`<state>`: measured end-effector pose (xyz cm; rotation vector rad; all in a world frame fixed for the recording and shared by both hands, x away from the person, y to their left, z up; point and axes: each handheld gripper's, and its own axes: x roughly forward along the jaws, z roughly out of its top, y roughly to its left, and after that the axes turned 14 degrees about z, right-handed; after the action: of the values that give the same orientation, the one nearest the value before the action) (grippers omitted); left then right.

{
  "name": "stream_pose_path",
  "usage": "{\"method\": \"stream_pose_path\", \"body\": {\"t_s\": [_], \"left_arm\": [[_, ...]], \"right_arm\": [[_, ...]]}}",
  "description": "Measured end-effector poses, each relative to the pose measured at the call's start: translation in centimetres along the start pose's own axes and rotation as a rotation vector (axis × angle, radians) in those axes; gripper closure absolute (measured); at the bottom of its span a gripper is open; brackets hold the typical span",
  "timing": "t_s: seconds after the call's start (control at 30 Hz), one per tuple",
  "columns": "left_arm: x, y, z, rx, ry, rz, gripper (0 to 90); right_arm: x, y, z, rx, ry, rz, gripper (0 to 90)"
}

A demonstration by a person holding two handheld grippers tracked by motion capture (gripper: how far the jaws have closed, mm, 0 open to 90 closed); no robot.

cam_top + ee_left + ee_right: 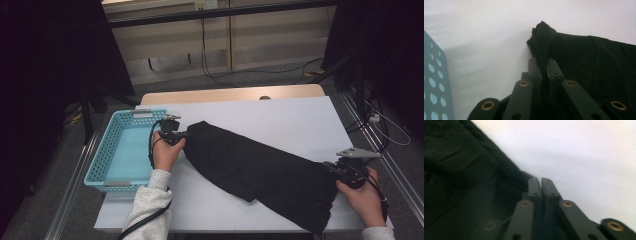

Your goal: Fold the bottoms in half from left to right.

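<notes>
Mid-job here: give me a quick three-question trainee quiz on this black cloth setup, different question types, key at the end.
1. True or false: the left claw is clamped on a bunched end of the black cloth.
2. Multiple choice: where is the blue basket? A) at the table's left edge, beside the left claw B) under the cloth C) by the right claw
3. Fill in: the cloth lies on a ___ table top.

Key:
1. True; fabric is pinched between its jaws in the left gripper view.
2. A
3. white
</notes>
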<state>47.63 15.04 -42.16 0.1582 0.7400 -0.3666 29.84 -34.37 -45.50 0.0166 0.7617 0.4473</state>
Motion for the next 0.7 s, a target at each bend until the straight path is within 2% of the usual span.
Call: {"method": "stream_pose_path", "body": {"t_s": [0.03, 0.07, 0.17, 0.3, 0.37, 0.4, 0.43, 0.53, 0.63, 0.67, 0.7], "left_arm": [[0.0, 0.0, 0.0, 0.004, -0.002, -0.002, 79.2], [-0.1, 0.0, 0.1, 0.015, 0.004, -0.014, 74.5], [-0.1, -0.2, 0.2, 0.008, -0.002, -0.03, 55.1], [0.0, -0.6, 0.2, 0.024, 0.0, -0.036, 37.3], [0.0, -0.7, 0.3, 0.022, 0.006, -0.034, 28.8], [0.0, -0.7, 0.3, 0.022, 0.006, -0.034, 25.9], [-0.1, -0.8, 0.5, 0.028, 0.006, -0.045, 25.2], [-0.2, -1.2, 0.5, 0.043, 0.017, -0.055, 22.3], [-0.3, -1.8, 0.3, 0.064, 0.03, -0.071, 21.0], [-0.3, -1.9, 0.3, 0.074, 0.033, -0.076, 20.5], [-0.3, -2.2, 0.2, 0.066, 0.032, -0.08, 20.2]], "right_arm": [[0.1, -0.1, 0.0, 0.01, -0.006, -0.004, 69.3], [0.1, 0.0, -0.1, 0.013, -0.004, 0.003, 65.6], [-0.2, 0.5, -0.1, 0.003, -0.008, 0.021, 50.8], [-0.8, 1.6, -0.2, -0.014, -0.009, 0.033, 36.4], [-1.0, 2.2, -0.2, -0.032, -0.009, 0.046, 33.1], [-1.0, 2.2, -0.2, -0.032, -0.009, 0.046, 33.1], [-1.2, 2.8, -0.1, -0.045, -0.013, 0.057, 27.4], [-1.0, 3.7, 0.0, -0.037, -0.024, 0.061, 18.9], [-0.7, 4.6, -0.3, -0.037, -0.012, 0.051, 14.4], [-0.7, 4.8, -0.5, -0.043, -0.003, 0.059, 11.7], [-0.7, 5.1, -0.7, -0.045, 0.006, 0.075, 11.2]]}}
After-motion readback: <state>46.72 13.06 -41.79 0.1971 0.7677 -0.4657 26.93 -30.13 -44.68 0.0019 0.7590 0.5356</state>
